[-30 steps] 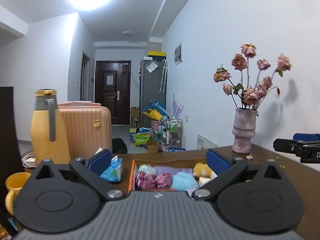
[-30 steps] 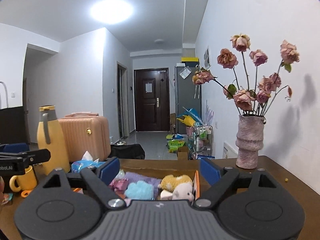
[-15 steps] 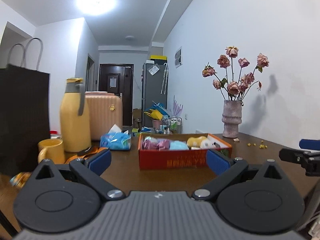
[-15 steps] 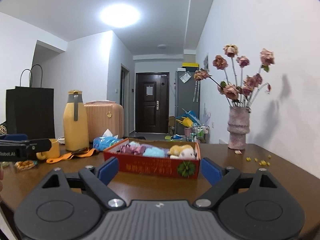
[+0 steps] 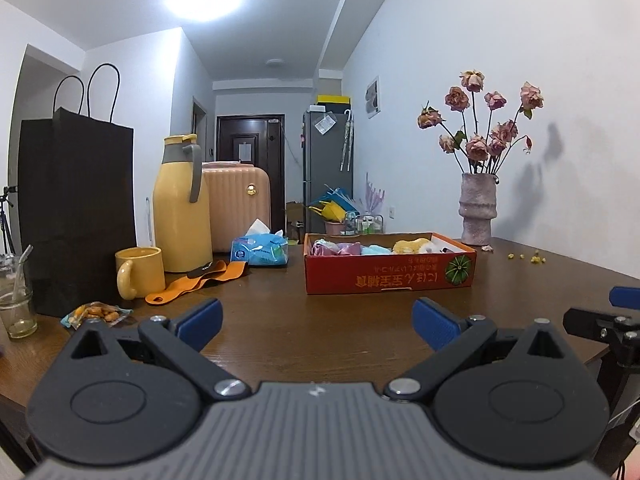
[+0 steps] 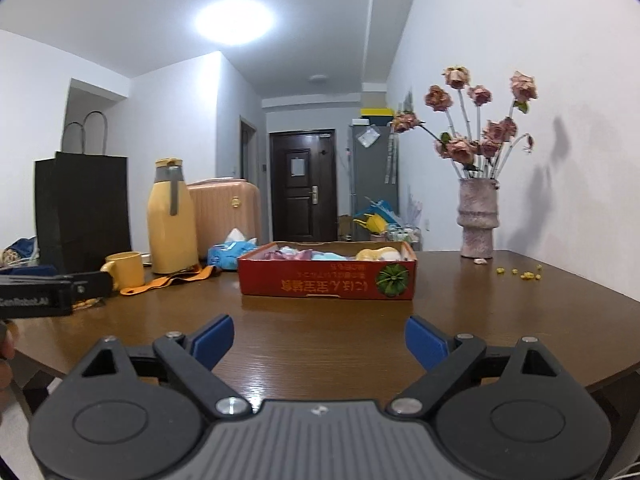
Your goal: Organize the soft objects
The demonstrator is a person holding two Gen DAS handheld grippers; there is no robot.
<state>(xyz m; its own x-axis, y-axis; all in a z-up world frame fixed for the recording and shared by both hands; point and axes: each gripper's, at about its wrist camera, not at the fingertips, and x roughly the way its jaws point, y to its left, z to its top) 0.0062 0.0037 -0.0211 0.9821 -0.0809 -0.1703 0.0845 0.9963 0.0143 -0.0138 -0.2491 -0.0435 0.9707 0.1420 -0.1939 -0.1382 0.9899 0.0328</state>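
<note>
A shallow red cardboard box point(image 5: 390, 276) point(image 6: 326, 280) sits mid-table on the brown table point(image 5: 300, 328). Inside lie several soft things: pink and purple cloth point(image 5: 340, 248), a light blue plush point(image 5: 376, 249) and a yellow and white plush point(image 5: 416, 246) point(image 6: 378, 254). My left gripper point(image 5: 316, 322) is open over the near table edge, well short of the box, nothing between its blue pads. My right gripper point(image 6: 318, 340) is open too, empty, likewise back from the box. Each gripper shows at the edge of the other's view.
Left of the box stand a blue tissue pack point(image 5: 260, 250), a yellow thermos jug point(image 5: 182, 208), a yellow mug point(image 5: 140, 272), an orange strap point(image 5: 192, 284), a black paper bag point(image 5: 76, 216), a snack packet point(image 5: 96, 313) and a glass point(image 5: 16, 304). A vase of dried roses point(image 5: 478, 212) stands back right.
Both grippers have pulled back from just over the box to the near table edge and sunk lower. The box now lies well ahead of them. Both stay open and empty.
</note>
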